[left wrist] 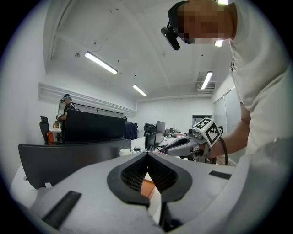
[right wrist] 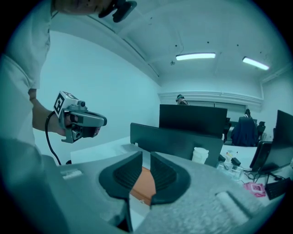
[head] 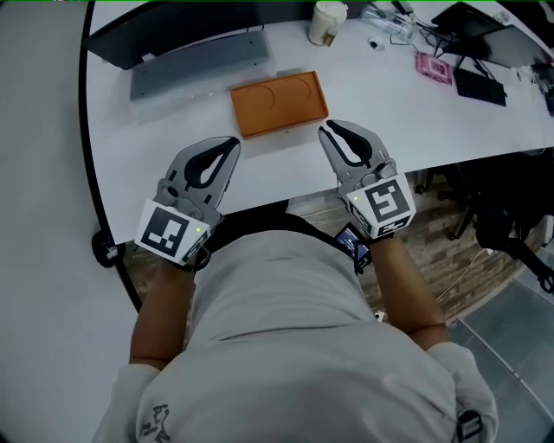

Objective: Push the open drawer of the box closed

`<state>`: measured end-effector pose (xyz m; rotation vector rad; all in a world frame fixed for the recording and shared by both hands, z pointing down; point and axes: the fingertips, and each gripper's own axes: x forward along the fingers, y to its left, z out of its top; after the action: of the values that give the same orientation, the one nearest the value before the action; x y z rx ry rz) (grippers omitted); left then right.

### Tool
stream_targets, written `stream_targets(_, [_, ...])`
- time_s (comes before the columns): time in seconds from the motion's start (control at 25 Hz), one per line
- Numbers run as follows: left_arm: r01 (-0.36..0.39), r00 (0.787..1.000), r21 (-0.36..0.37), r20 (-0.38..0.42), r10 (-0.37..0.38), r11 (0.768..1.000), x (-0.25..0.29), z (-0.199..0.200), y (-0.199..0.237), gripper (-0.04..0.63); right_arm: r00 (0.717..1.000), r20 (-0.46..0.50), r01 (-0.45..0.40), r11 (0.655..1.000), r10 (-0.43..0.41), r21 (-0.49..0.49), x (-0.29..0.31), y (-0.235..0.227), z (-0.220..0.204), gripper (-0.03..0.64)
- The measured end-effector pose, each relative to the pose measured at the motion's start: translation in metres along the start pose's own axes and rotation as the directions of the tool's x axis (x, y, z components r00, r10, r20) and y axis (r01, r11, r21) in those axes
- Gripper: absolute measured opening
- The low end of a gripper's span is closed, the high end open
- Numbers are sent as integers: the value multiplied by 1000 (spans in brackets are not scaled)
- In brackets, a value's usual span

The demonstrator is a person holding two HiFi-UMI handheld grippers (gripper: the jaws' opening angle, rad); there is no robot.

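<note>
An orange flat box (head: 279, 102) with two round hollows in its top lies in the middle of the white table (head: 138, 147). I cannot make out a drawer in the head view. Both grippers hang over the table's near edge, on my side of the box and apart from it. My left gripper (head: 234, 141) is shut with its tips meeting and nothing in it; the box (left wrist: 147, 188) shows through its jaw window. My right gripper (head: 327, 130) is open by a narrow gap, empty, and the box (right wrist: 143, 183) shows through that gap.
A grey slab (head: 199, 62) and a dark panel (head: 173, 30) lie behind the box on the left. A paper cup (head: 327, 22), a pink item (head: 434, 67) and a black keyboard (head: 480, 86) stand at the back right. An office chair (head: 511, 225) is beside the table.
</note>
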<state>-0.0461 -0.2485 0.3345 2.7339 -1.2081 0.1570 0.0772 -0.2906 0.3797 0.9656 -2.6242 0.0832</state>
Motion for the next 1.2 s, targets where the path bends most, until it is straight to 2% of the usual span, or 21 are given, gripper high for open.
stream_targets(0.48, [-7,995,92,101,-2,996,-17,74,-14,-2,994,112,25,994,-13,-109,-33,0,80,20])
stream_targets(0.8, [-25,985,130,173,2,991,-32,117,-19,-2,980,195,69,991,-45,-118,-53,5,129,4])
stream_targets(0.96, [-33,981,144,196,4,989,-39,129,-19,-2,975,219,76,988,-45,-134,-57,10,146,3])
stream_targets(1.2, [-32,979,146,202,2,989,-45,126,-26,-2,972,229,78,988,-45,-135,-60,16,149,3])
